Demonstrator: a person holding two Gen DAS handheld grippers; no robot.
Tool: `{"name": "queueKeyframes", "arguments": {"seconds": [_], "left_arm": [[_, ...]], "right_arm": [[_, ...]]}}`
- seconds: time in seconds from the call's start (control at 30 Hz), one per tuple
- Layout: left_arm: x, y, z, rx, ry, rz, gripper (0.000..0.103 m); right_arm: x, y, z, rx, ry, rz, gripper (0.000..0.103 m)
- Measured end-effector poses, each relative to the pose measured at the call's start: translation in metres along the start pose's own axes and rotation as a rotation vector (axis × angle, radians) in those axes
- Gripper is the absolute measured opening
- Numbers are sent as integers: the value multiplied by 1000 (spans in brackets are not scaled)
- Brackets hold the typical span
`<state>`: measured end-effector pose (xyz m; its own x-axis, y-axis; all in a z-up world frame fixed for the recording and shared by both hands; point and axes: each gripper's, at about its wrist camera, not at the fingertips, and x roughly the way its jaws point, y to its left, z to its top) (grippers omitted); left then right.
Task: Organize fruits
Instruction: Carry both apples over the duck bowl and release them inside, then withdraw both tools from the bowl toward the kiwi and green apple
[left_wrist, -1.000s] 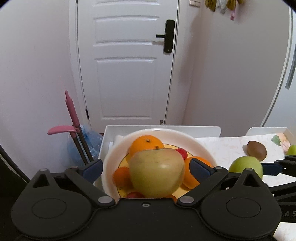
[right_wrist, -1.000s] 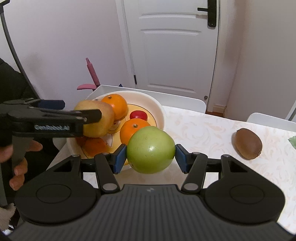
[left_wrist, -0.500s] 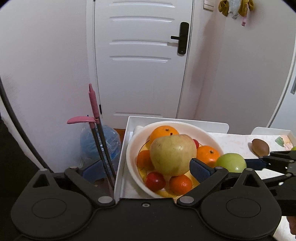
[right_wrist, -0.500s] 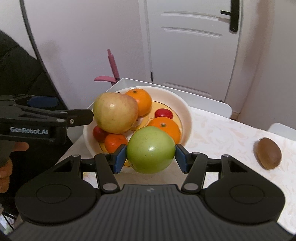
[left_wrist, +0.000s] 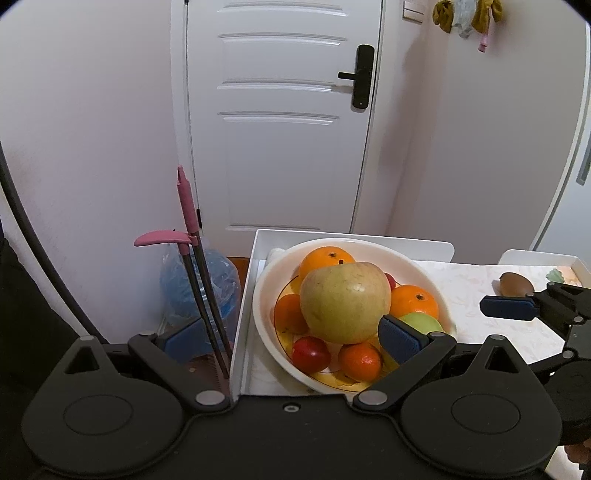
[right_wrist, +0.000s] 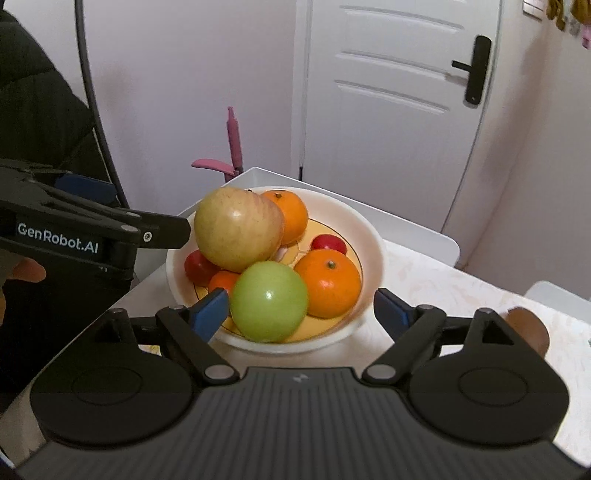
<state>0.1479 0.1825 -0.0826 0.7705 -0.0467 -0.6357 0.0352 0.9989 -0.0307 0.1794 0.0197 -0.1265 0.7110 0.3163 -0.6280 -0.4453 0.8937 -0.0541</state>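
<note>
Right wrist: smooth round green apple (right_wrist: 269, 301) in glossy bowl (right_wrist: 373, 240).

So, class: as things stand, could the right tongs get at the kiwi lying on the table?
Probably yes: the right tongs are opening, off the green apple, and the kiwi lies alone on the table.

Both wrist cameras look down, close, sharing the bowl (left_wrist: 436, 280).

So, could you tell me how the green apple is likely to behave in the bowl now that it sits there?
The green apple is round and glossy, so it probably rolls easily. It rests against an orange near the bowl's rim, which likely checks it. The big yellow apple, perched on smaller fruit, looks likelier to topple.
</note>
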Motion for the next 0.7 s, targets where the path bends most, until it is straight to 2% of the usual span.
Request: {"name": "queueKeyframes", "arguments": {"seconds": [0.27,0.43,0.7], "left_arm": [[-9,-6,3,0,-4,-7,102],[-21,-15,7,1,-14,18,102],[-44,-58,12,13,-42,7,102]], "right_arm": [[-22,-16,-1,65,3,-25,101],[-45,-33,-3,106,-12,-35,100],[-92,-82,-14,168,-32,-78,102]]}}
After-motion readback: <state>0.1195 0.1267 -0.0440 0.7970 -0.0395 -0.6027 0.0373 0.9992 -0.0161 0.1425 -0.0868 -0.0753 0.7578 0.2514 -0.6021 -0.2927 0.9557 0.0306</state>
